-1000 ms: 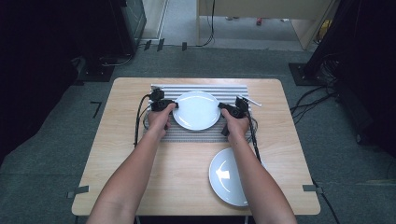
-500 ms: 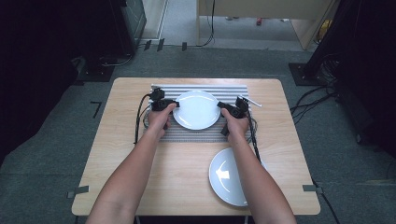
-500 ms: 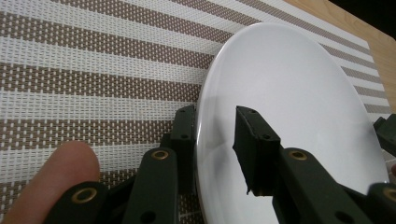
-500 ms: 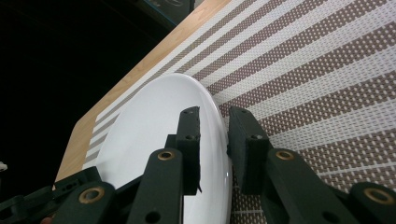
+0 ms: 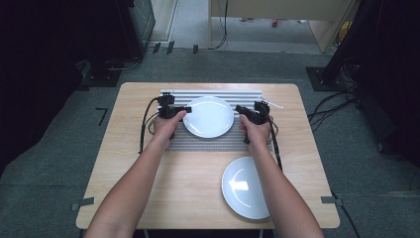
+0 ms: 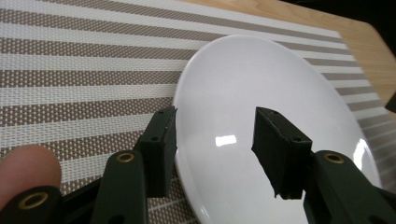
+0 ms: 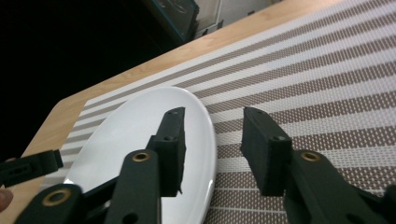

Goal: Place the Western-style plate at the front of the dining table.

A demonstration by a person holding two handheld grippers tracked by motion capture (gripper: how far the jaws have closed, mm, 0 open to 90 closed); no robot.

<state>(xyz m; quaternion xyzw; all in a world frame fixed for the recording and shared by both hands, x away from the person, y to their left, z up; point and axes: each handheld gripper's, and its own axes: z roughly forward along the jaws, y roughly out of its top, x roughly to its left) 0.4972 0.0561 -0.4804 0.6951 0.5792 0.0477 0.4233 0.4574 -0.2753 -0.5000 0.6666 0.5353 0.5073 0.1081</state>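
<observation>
A white plate (image 5: 208,116) lies flat on a striped placemat (image 5: 218,144) at the back of the wooden table. My left gripper (image 5: 179,110) is at the plate's left rim and my right gripper (image 5: 243,111) is at its right rim. In the left gripper view the gripper (image 6: 217,149) stands open with the plate (image 6: 261,93) rim between its jaws, one jaw over the mat (image 6: 70,70). In the right gripper view the gripper (image 7: 217,149) is open too, astride the plate (image 7: 140,126) edge. Both pairs of jaws have just been opening, and no pad presses on the plate.
A second white plate (image 5: 246,187) sits on the bare wood near the front right edge, under the right forearm. Cables trail from both grippers across the table (image 5: 148,198). Dark equipment and cords stand on the floor around it.
Both grippers have let go of the plate's rim and their jaws have spread. The right hand has drawn slightly away to the right. The plate stays on the mat.
</observation>
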